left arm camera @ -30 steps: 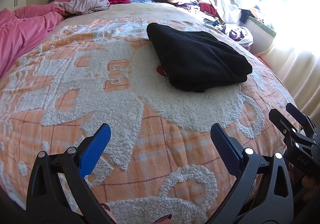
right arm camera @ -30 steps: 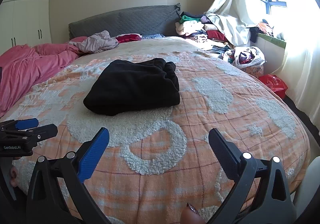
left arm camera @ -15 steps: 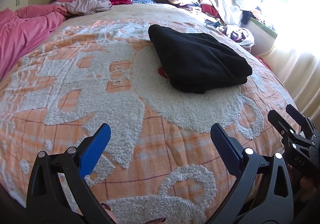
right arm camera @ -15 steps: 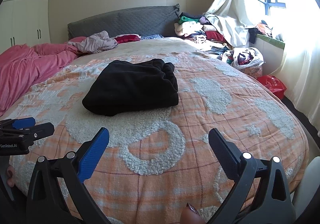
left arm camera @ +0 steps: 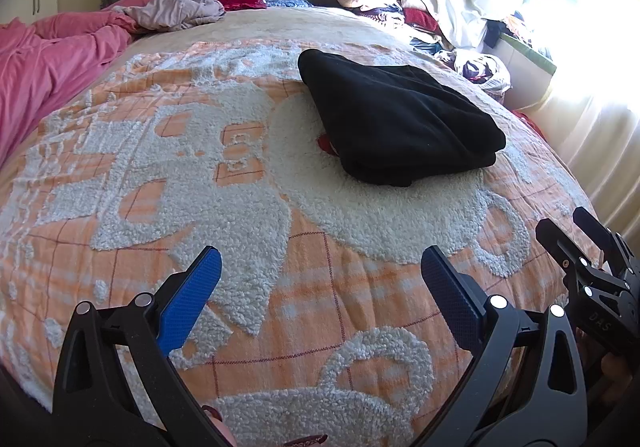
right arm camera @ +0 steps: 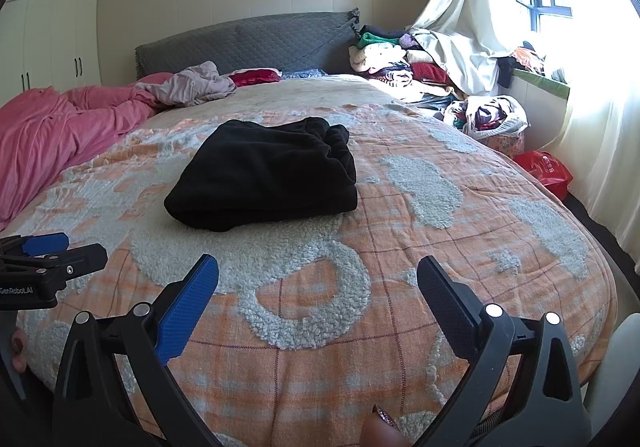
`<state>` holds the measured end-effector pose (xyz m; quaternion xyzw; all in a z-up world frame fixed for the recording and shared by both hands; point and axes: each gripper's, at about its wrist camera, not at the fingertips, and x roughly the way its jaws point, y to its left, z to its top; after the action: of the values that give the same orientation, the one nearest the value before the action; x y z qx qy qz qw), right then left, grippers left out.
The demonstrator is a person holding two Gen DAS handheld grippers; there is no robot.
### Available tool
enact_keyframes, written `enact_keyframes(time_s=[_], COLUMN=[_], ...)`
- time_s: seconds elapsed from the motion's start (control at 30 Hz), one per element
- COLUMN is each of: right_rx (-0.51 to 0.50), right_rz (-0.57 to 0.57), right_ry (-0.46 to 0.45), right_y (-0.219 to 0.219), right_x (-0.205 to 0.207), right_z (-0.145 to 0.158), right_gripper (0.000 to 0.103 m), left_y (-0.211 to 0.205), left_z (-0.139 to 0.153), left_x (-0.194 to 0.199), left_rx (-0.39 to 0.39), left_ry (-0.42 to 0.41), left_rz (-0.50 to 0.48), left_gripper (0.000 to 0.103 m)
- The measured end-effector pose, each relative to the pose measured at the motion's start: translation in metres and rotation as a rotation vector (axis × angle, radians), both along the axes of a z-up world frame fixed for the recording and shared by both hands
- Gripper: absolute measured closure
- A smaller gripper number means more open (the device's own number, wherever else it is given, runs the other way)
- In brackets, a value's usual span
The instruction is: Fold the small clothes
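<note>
A folded black fleece garment [right arm camera: 266, 175] is lying mid-bed on the orange-and-white tufted bedspread [right arm camera: 440, 255], apparently finished. The left gripper [left arm camera: 320, 283] and right gripper [right arm camera: 318, 279] are hovering near the bed's foot, well apart from it, jaws spread wide and gripping nothing.

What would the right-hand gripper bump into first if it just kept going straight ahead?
Probably the orange blanket on the bed; the open right gripper points low across it. Past that stretch lies the folded black garment, slightly left of centre. Depth is hard to judge.
</note>
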<state>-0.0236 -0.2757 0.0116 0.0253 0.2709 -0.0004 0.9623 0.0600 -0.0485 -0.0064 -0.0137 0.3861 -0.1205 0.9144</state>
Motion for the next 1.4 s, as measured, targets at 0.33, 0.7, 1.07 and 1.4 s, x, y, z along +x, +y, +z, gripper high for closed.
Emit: enact_keyframes(time_s=[0.33,0.7,1.07,1.4], right_rx=[-0.003,-0.004,-0.006,-0.011], right_rz=[0.000,0.001,-0.001,-0.003], right_ry=[0.001,0.003,0.006,0.006], right_y=[0.0007,0.0015,-0.0031,-0.0058], right_x=[0.0000,0.0002,-0.0011,-0.0018], right_z=[0.0001,0.0002,-0.0004,0.0001], right_gripper=[0.004,0.004,0.004,0.004], left_y=[0.0008,-0.0001,-0.0008,-0.0014], left_z=[-0.0012,-0.0001,-0.0014,-0.0008], left_x=[0.0007,-0.0002,0.0015,0.0004], left_rx=[0.001,0.000,0.014,0.002], left_ry=[0.005,0.003,0.010,-0.001], left_rz=[0.002,0.002,0.002,-0.014], left_gripper=[0.009,0.009,0.009,0.009])
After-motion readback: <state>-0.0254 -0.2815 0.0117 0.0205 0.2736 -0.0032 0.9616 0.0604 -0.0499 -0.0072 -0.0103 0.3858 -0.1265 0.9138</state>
